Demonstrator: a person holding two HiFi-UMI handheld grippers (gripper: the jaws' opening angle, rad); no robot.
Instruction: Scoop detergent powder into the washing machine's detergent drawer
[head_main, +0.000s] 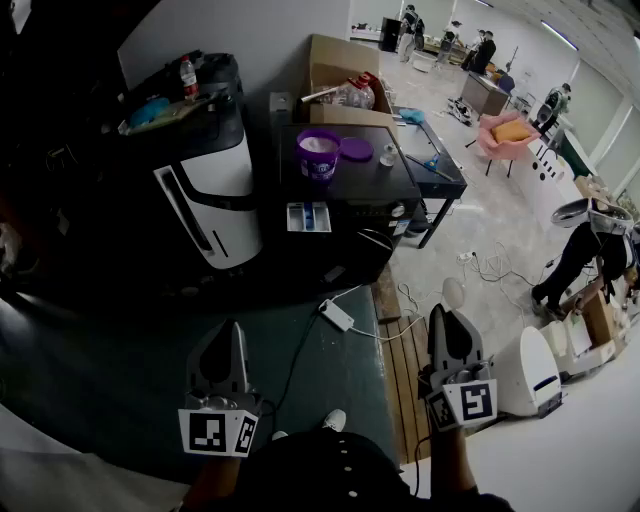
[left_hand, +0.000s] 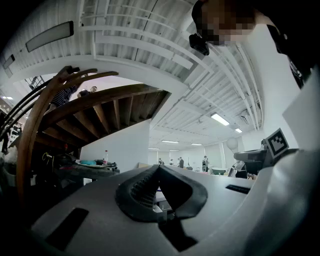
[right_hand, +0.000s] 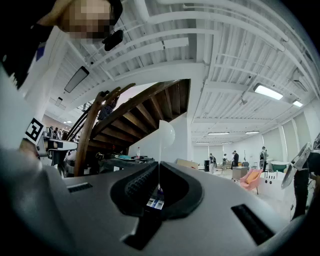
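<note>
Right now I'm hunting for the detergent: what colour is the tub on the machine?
The tub is purple; the head view shows it best.

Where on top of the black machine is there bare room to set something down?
The front right of the black machine's top is bare, bordered by the purple tub on the left and the purple lid and clear cup behind. The left and back, holding those three, are crowded. The open drawer juts from the front.
</note>
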